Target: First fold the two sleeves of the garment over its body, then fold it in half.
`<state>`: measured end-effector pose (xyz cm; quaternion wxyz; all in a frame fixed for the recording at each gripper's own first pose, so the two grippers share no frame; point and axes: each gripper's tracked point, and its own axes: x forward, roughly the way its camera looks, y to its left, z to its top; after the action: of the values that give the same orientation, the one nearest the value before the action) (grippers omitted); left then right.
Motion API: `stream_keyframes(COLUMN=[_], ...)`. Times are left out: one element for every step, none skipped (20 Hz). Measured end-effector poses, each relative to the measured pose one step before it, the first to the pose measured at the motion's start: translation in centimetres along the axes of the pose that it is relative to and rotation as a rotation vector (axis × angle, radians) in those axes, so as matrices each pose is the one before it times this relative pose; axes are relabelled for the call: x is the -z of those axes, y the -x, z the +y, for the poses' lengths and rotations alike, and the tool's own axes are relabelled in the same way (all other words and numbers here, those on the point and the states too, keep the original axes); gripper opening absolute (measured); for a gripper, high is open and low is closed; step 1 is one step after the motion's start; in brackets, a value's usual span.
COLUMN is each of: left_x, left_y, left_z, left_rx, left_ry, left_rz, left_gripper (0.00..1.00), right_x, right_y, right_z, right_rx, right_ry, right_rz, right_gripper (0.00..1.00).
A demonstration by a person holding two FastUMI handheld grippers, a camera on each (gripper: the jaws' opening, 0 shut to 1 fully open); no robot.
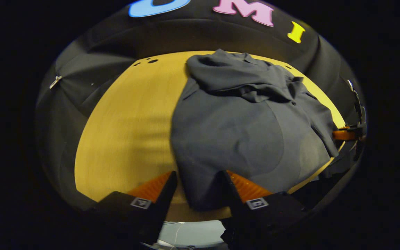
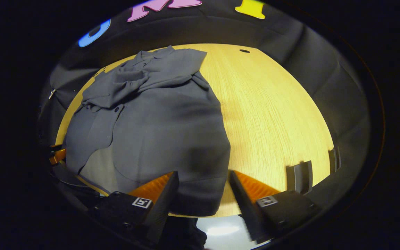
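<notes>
I see the dark grey cloth garment (image 1: 234,132) lying on the yellow wooden worktop (image 1: 130,128), ahead of both claws. Left claw (image 1: 196,189) and right claw (image 2: 201,187) are spread, straddling its near hem.

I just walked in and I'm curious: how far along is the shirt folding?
Both sleeves already look folded over the body of the grey garment, bunched near the collar. Now the left gripper and right gripper sit open at the near hem, one toward each corner, gripping nothing yet. Left: folding it in half on the wooden table.
</notes>
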<state>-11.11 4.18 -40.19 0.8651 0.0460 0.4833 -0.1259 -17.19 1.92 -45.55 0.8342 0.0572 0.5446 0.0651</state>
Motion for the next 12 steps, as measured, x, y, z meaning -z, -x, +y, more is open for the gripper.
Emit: stream_keyframes(left_x=[-0.459, -0.441, -0.293, -0.215, -0.672, -0.956, -1.028, -1.24, -1.016, -0.996, -1.301, -1.438], left_y=[-0.581, -0.434, -0.145, 0.336, 0.579, 0.849, 1.004, 0.881, 0.636, 0.558, 0.414, 0.385], left_z=[-0.799, -0.178, 0.196, -0.05, -0.034, -0.21, -0.196, -0.073, 0.201, 0.13, -0.097, -0.054], left_rx=[0.01562, -0.00569, -0.00107, 0.00456, -0.00078, 0.01323, 0.01356, 0.0092, 0.0005, -0.00375, -0.00073, -0.00311], left_ry=[-0.03272, -0.01076, -0.01289, -0.00609, 0.00146, 0.00895, 0.01272, 0.02139, 0.03151, 0.03217, 0.03371, 0.02597], left_rz=[-0.01286, 0.00477, -0.00341, 0.00095, -0.0219, -0.02596, -0.03291, -0.03325, -0.0228, -0.02033, -0.02256, -0.0242], left_gripper=[0.54, 0.31, 0.09, 0.06, 0.06, 0.06, 0.05, 0.06, 0.05, 0.05, 0.05, 0.05], right_x=[-0.116, -0.149, 0.058, 0.22, -0.259, -1.075, -1.026, -1.01, -0.9, -0.986, -1.22, -1.191], right_y=[-0.272, 0.154, -0.019, 0.056, 0.417, 0.359, 0.57, 0.58, 0.947, 0.552, 0.457, 0.344], right_z=[1.332, 0.243, -0.133, 0.15, 0.421, 0.37, 0.447, 0.274, 0.242, 0.06, 0.029, 0.092], right_rx=[-0.0646, -0.00985, -0.0029, -0.00714, -0.02648, -0.02718, -0.02963, -0.01833, -0.02119, -0.01299, -0.00562, -0.00452], right_ry=[0.0195, -0.00532, -0.01911, -0.03343, -0.02755, -0.02935, -0.03408, -0.04008, -0.04439, -0.03882, -0.02852, -0.02174], right_rz=[-0.00398, 0.0082, 0.01929, 0.02502, 0.00135, -0.03472, -0.04189, -0.03623, -0.03898, -0.03586, -0.03954, -0.03292], right_gripper=[0.59, 0.33, 0.07, 0.06, 0.06, 0.06, 0.05, 0.05, 0.05, 0.05, 0.05, 0.05])
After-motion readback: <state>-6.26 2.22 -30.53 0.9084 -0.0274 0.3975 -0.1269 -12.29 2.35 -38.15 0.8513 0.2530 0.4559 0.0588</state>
